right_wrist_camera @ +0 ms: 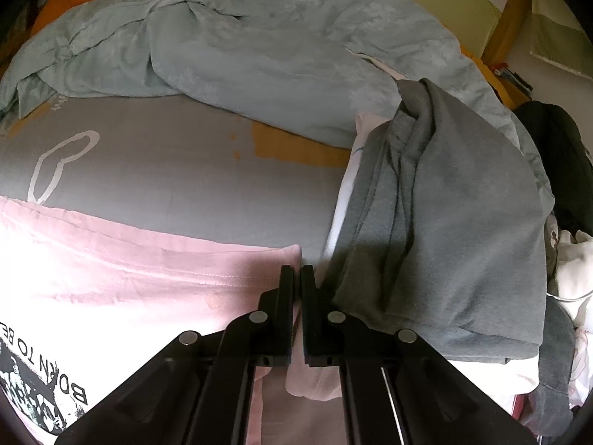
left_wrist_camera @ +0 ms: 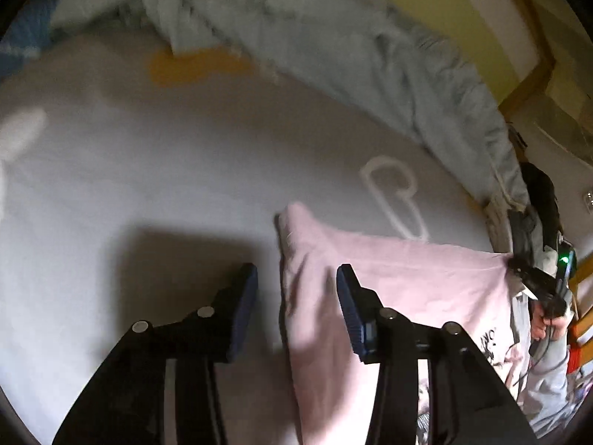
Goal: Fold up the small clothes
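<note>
Pinching pink T-shirt edge, right hand-held gripper

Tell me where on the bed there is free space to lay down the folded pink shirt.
Free: the grey sheet between the pink shirt and the blue duvet, around the white heart outline. Crowded: the right side, with the grey garment and white clothes beyond it.

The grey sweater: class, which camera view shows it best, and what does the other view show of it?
The right wrist view shows the grey sweater best: sharp, draped in folds beside the pink T-shirt. In the left wrist view, only a small blurred patch of grey cloth at the far right edge might be it; that cannot be told.
</note>
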